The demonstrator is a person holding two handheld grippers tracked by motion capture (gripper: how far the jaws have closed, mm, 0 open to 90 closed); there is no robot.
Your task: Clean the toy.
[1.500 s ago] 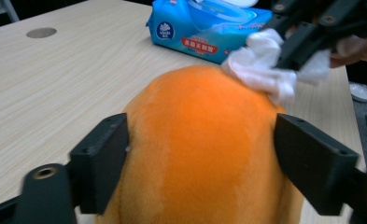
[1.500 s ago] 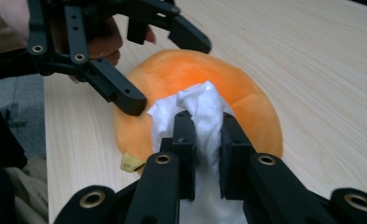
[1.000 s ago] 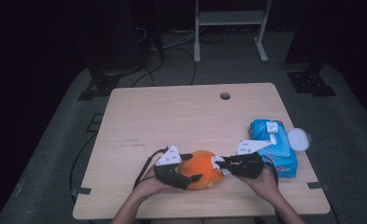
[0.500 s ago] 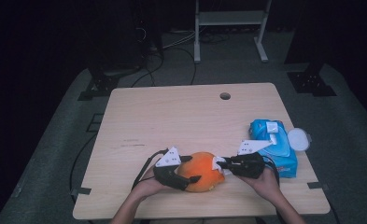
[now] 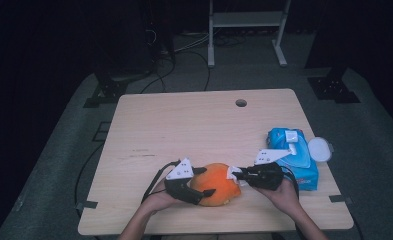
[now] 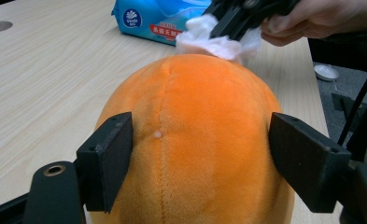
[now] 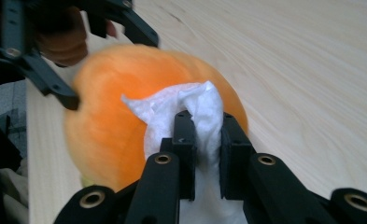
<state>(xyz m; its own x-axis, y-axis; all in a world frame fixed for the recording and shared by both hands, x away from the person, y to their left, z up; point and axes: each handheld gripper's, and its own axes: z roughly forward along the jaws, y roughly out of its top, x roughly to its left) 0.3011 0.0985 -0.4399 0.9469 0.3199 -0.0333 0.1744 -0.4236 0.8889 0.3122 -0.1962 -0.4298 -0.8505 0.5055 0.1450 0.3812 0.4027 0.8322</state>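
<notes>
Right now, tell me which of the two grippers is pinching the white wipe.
The right gripper: its jaws are shut on the white wipe, pressed to the orange plush toy. The left gripper only clamps the toy's sides.

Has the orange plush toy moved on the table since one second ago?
No. The orange plush toy lies the same way from the blue wipes pack and the table's hole.

We've got the orange plush toy [image 5: 216, 184] on the table's near edge — rounded, fuzzy, a seam running over its top with a small pale speck beside it. The white wipe [image 7: 190, 116] — crumpled, bunched up — lies pressed against the plush's right side, touching it.
</notes>
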